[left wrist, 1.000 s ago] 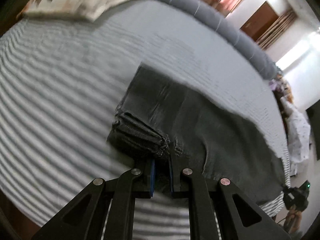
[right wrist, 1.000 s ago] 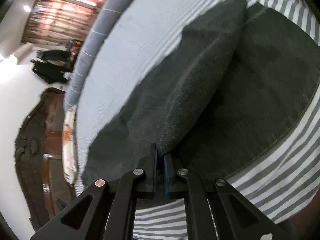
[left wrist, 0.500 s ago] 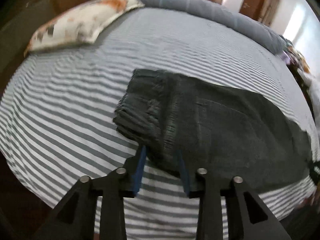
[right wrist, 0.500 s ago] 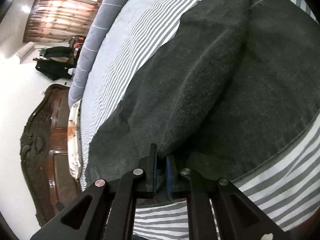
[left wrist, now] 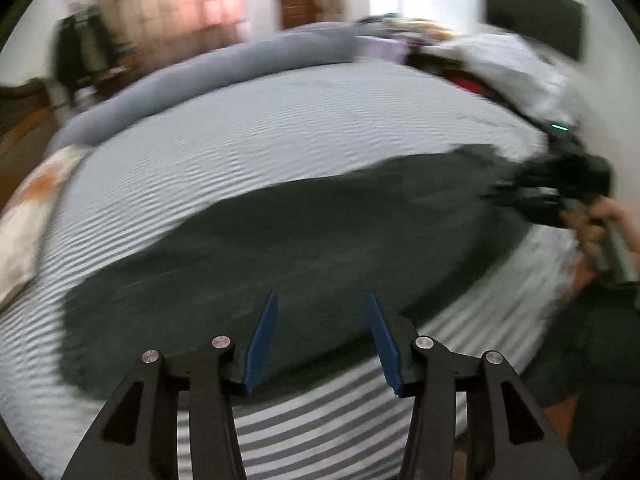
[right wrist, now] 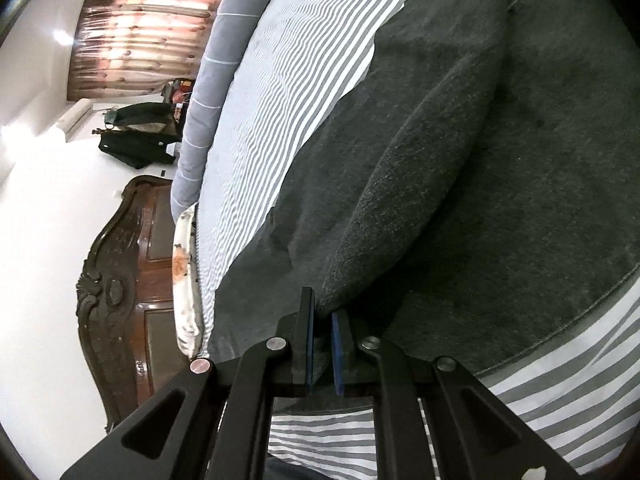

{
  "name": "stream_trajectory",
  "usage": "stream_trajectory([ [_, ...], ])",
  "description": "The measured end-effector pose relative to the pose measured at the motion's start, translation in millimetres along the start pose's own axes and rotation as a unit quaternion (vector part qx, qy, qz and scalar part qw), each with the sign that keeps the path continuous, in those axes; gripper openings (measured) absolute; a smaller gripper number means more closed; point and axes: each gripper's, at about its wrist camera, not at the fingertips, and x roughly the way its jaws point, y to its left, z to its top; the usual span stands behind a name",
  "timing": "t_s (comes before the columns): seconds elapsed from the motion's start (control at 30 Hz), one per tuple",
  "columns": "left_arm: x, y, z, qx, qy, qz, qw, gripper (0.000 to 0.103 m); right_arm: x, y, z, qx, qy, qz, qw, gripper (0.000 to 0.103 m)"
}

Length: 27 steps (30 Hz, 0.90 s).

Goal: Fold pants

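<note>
Dark grey pants (left wrist: 304,240) lie lengthwise across a grey-and-white striped bed. My left gripper (left wrist: 322,300) is open and empty, its blue pads just above the near edge of the pants. My right gripper (right wrist: 320,312) is shut on a raised fold of the pants (right wrist: 400,168), pinching the cloth between its blue pads; the fold rises as a ridge over the flat leg. The right gripper also shows in the blurred left wrist view (left wrist: 560,188), held by a hand at the pants' far right end.
The striped bed sheet (left wrist: 280,128) runs all around the pants. A grey bolster (left wrist: 208,76) lies along the far edge. A patterned pillow (left wrist: 28,208) sits at the left. A carved wooden headboard (right wrist: 120,280) stands behind it. Clothes pile (left wrist: 500,60) at the far right.
My left gripper has let go of the bunched waistband, opened wide and swung right along the pants. My right gripper stays shut on the fold.
</note>
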Motion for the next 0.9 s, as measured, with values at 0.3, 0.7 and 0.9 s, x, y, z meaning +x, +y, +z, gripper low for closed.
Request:
stream_trajectory([
  [0.3, 62, -94, 29, 0.098, 0.001, -0.022, 0.9949, 0.049, 4, 0, 3, 0.012, 0.011, 0.022, 1.000, 0.010],
  [0.7, 111, -124, 33, 0.149, 0.024, 0.008, 0.9886, 0.048, 3, -7, 7, 0.020, 0.019, 0.046, 0.999, 0.009],
  [0.9, 131, -123, 50, 0.125, 0.032, 0.013, 0.9915, 0.009, 2, -12, 8, 0.022, 0.022, 0.044, 0.999, 0.011],
])
